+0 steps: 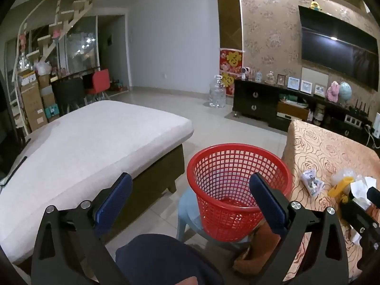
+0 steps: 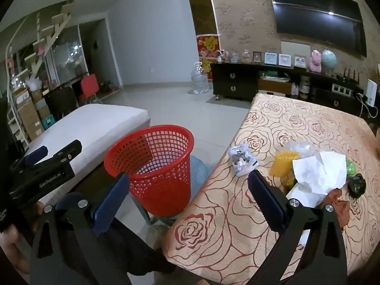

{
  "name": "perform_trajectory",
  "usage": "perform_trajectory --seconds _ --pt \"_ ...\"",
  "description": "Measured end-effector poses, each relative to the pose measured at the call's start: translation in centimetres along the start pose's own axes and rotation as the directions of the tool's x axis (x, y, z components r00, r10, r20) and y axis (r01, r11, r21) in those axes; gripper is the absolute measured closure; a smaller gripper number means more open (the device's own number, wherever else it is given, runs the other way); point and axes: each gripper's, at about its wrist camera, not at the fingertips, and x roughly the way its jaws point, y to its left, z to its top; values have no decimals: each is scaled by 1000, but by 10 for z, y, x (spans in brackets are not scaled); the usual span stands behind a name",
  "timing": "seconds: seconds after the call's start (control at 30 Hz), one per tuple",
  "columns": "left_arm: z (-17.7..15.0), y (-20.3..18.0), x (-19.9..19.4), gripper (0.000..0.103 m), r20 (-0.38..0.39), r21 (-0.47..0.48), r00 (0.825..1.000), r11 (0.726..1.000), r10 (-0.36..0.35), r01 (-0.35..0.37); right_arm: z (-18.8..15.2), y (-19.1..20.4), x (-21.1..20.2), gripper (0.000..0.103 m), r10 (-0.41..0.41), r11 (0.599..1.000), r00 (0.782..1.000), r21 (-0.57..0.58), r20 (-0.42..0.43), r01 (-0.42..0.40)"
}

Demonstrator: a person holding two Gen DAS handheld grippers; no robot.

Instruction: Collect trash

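Both grippers, left gripper (image 1: 191, 203) and right gripper (image 2: 187, 199), stood wide open and empty. We judged collecting not yet begun: crumpled white paper (image 2: 319, 173), a yellow plastic piece (image 2: 282, 163) and a small printed wrapper (image 2: 242, 161) lay near the rose-patterned table's (image 2: 237, 225) left edge, the red mesh plastic basket (image 2: 154, 166) beside it; next, close on one piece

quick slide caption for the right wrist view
Open right gripper hovers between an empty red mesh basket and a rose-patterned table strewn with crumpled paper and wrappers.
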Motion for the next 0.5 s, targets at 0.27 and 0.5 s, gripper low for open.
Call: perform_trajectory --seconds 0.27,0.5 --pt "3 2 2 8 -5 2 1000 1000 -11 11 0 -1 -6 6 -4 1000 1000 -2 -3 4" --pt "1 -4 -11 8 12 24 1000 1000 -8 8 -1 -1 -2 6 -9 1000 1000 5 -15 9"
